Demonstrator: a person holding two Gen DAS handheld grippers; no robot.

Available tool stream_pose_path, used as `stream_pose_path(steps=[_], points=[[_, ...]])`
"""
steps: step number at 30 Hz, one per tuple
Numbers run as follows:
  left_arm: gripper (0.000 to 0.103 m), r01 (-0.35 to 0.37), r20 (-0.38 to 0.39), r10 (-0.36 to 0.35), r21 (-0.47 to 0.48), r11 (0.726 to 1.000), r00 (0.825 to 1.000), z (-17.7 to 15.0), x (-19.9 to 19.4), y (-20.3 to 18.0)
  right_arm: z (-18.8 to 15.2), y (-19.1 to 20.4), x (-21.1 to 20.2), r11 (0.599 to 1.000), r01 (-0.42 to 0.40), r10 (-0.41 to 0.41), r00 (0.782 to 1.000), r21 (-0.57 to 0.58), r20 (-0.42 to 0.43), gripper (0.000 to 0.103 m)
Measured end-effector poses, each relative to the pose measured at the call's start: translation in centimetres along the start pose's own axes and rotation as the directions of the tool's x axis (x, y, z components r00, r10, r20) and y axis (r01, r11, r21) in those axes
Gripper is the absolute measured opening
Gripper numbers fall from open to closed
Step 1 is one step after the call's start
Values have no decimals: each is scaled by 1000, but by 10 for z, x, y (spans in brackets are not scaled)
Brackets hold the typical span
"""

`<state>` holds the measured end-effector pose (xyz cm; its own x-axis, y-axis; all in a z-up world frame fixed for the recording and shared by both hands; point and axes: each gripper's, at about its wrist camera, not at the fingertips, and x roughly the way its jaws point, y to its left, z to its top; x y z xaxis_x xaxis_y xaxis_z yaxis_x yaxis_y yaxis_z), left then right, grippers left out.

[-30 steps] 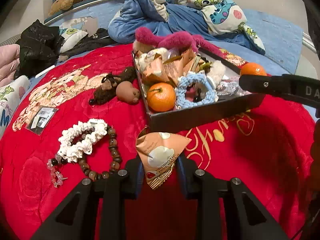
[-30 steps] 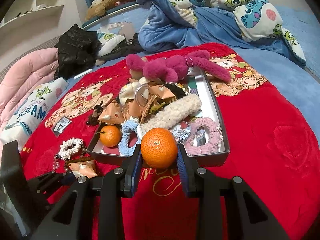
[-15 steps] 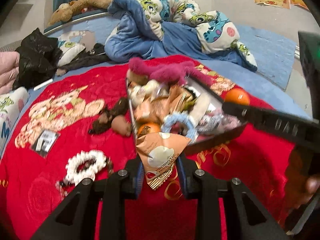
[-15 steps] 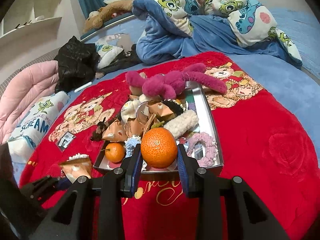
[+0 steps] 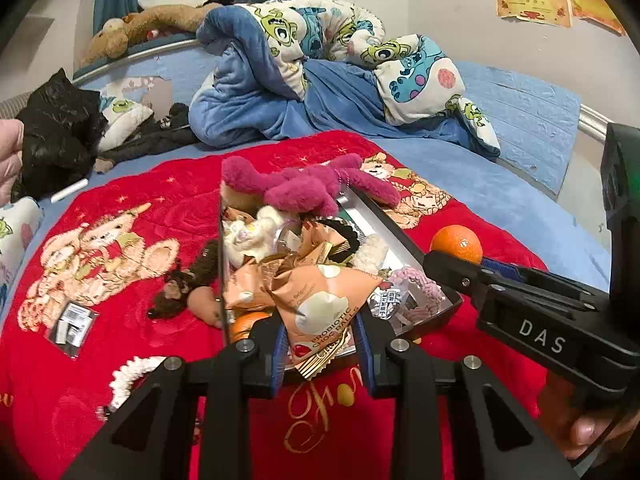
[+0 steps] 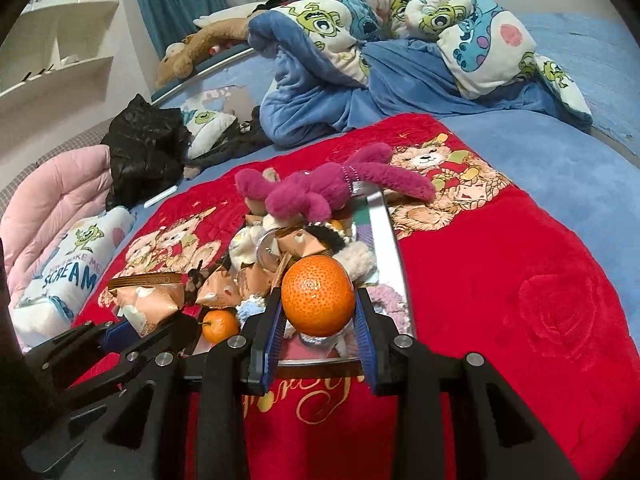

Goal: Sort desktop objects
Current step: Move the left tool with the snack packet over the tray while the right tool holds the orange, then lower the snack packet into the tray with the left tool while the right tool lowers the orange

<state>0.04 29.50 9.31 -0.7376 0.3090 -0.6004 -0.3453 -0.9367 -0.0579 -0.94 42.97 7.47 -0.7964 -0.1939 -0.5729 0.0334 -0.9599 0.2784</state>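
I see a red blanket [image 6: 500, 280] printed with tan teddy bears and gold script. At twelve o'clock a magenta plush [image 6: 320, 192] drapes over a silver tray [image 6: 390, 236]. My right tool [image 6: 319, 320], black with blue pads, frames a bright orange mandarin [image 6: 318, 296]. My left tool [image 5: 319, 344] frames a peach-and-white packet [image 5: 324, 300]. The bed's quilt [image 5: 340, 92] is blue with green monsters.

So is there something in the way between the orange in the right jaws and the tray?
No barrier shows: the mandarin hangs in the right gripper just over the tray's near rim. But the tray is crowded there: a foil packet and a pink scrunchie lie directly beneath.
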Motion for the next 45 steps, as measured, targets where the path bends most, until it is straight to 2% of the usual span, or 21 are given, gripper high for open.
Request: stream_pose_path(steps=[18,25,32,35,40,45], points=[[30,28,-94,-31,-31,999,995,-6,77,6,-5,-7,52,1000,13,-13,995,3,-103,31],[31,52,-79,-53,-13,999,995,0,103,8,1,-4,77,1000,25,-23,992,12,-126,31],[32,84,-62,-86,-38,996,994,-1,110,11,4,-4,93,997,80,-78,987,3,-141,31],[34,76,-65,-78,-40,996,995,-5,110,11,3,-2,94,995,99,-100,984,-14,-145,31],[35,68,-72,-69,-23,997,995,-8,110,8,0,1,94,992,118,-123,980,-42,-159,32],[43,42,-87,-38,45,998,996,-11,111,-3,-3,2,94,991,116,-125,977,-63,-175,35]])
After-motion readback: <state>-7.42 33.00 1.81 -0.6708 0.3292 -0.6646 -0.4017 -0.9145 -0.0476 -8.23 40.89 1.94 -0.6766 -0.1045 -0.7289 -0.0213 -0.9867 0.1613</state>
